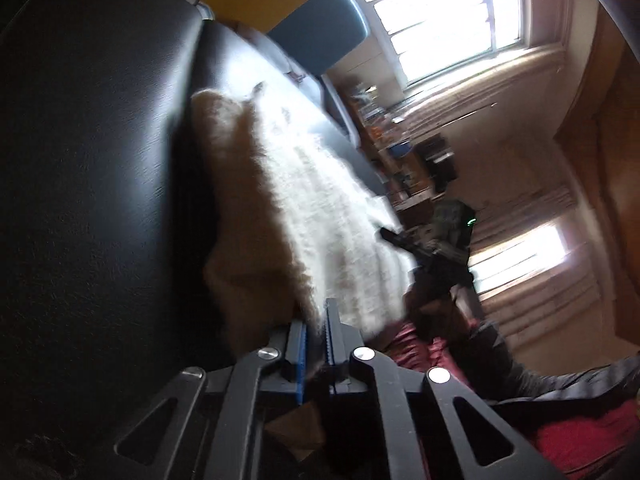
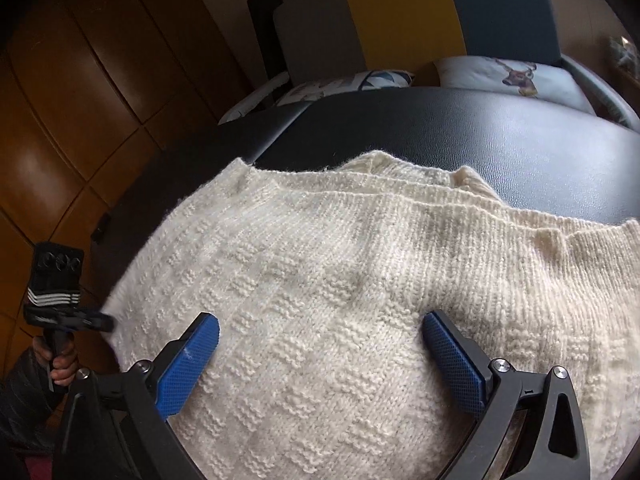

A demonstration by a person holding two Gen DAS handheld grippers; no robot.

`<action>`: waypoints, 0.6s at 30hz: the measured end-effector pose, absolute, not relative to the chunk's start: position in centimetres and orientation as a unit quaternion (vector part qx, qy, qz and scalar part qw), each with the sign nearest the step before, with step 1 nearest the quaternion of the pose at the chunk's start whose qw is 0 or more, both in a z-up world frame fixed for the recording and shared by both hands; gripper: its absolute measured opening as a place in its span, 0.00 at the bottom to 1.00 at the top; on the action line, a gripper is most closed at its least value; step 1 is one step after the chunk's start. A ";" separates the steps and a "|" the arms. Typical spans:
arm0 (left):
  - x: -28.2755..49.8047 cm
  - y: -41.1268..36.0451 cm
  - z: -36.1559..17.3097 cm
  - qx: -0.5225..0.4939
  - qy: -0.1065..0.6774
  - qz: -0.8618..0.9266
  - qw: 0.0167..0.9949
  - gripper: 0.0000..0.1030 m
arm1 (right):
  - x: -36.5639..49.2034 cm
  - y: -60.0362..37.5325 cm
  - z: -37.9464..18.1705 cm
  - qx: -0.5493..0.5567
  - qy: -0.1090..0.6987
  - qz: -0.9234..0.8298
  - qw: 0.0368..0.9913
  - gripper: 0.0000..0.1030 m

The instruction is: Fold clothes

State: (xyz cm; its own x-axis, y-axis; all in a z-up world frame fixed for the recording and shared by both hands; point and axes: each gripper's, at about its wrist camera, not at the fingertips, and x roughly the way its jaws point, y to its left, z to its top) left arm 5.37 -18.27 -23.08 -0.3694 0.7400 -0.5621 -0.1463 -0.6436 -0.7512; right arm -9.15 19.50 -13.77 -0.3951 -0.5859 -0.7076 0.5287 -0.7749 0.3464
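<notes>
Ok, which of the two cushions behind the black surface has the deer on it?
The white cushion on the right in the right wrist view, in front of the blue panel, bears the deer head. The other cushion, to its left, has a blue and white geometric print.

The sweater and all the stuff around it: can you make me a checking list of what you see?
Surface: black padded leather top, bare beyond the knit.
Job's things: cream knitted sweater spread on the black top, with one layer lying over another along its far side.
Clutter: nothing seen on the black top besides the sweater.
Grippers: left gripper shut on the sweater's edge; right gripper open, fingers wide apart over the knit.
Cables: nothing seen.
Surroundings: deer-print pillow and patterned pillow on a bed behind, yellow and blue headboard, wooden wardrobe doors, bright window.
</notes>
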 end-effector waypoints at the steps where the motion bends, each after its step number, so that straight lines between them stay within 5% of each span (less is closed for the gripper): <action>1: 5.5 -18.8 -23.9 -0.484 -0.326 0.760 0.286 0.05 | -9.0 19.6 -13.9 0.431 -0.031 -0.837 0.335 1.00; 7: 5.6 -18.6 -23.4 -0.470 -0.339 0.766 0.278 0.08 | -9.0 19.6 -14.2 0.423 -0.017 -0.842 0.333 1.00; 13: 1.8 -20.7 -20.6 -0.417 -0.368 0.797 0.237 0.45 | -9.0 19.8 -14.3 0.417 -0.027 -0.844 0.337 1.00; 18: -3.0 -20.4 -21.2 -0.454 -0.350 0.790 0.218 0.61 | -8.8 20.3 -14.2 0.410 -0.040 -0.843 0.345 1.00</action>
